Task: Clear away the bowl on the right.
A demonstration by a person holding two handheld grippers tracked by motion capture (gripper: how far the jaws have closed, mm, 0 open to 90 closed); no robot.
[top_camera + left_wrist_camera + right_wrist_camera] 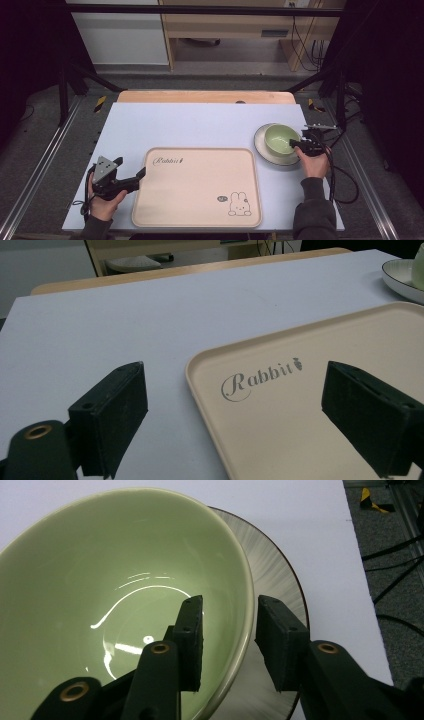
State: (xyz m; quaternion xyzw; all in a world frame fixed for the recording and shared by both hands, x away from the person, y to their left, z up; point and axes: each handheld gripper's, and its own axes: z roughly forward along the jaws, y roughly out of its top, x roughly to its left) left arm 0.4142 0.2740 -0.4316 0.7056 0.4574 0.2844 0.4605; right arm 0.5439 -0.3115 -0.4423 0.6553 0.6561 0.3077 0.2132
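Grey floor (45, 150), wooden furniture (225, 25) behind

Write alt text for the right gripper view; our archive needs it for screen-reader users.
The right tongs straddle the rim of a green bowl, one jaw inside and one outside, with a small gap visible at the rim. The empty, glossy bowl sits on a grey plate, which rests on a white table.
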